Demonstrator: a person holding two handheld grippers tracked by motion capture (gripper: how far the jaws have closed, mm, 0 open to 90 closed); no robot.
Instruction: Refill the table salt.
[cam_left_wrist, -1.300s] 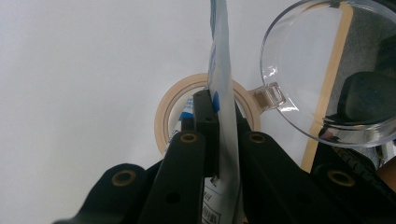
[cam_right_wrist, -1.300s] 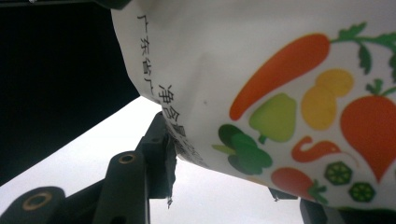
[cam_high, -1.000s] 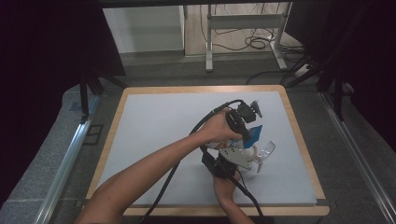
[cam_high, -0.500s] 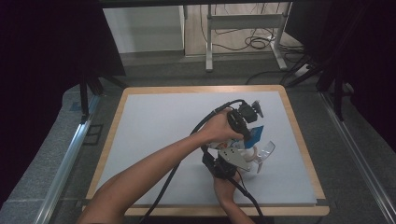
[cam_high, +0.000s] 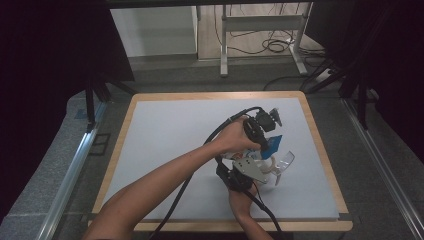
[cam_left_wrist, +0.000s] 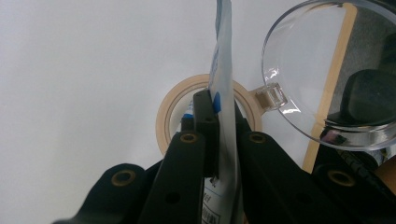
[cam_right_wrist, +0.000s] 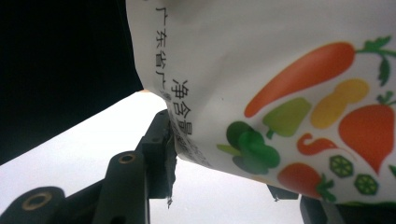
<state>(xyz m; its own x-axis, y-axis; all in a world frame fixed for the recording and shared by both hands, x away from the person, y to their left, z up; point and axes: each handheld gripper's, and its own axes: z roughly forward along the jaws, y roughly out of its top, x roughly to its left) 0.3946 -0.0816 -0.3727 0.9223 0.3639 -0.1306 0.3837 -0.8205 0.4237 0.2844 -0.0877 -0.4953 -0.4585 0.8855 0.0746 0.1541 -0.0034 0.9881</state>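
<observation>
1. Both grippers hold one small packet (cam_high: 272, 145) up above the table (cam_high: 165, 130), near its right side. This looks like the step of opening the packet or tipping it out.
2. The left gripper (cam_left_wrist: 223, 140) has its jaws pressed tight on the packet's thin edge. In its own view the packet (cam_left_wrist: 224, 88) stands up straight between them.
3. The right gripper (cam_right_wrist: 219, 172) grips the same packet (cam_right_wrist: 280, 93) at its wider part. Its jaws stand partly apart, with the packet between them.
4. The packet is white with blue at one end. One side has pictures of a carrot, peppers and other vegetables, and some printed writing.
5. Under it on the table lie a round clear plastic lid (cam_left_wrist: 327, 70) and a ring of tan tape (cam_left_wrist: 168, 116).
6. Next, I think the hands must pull apart gently or tilt the packet. They should keep both grips firm so it does not slip.
</observation>
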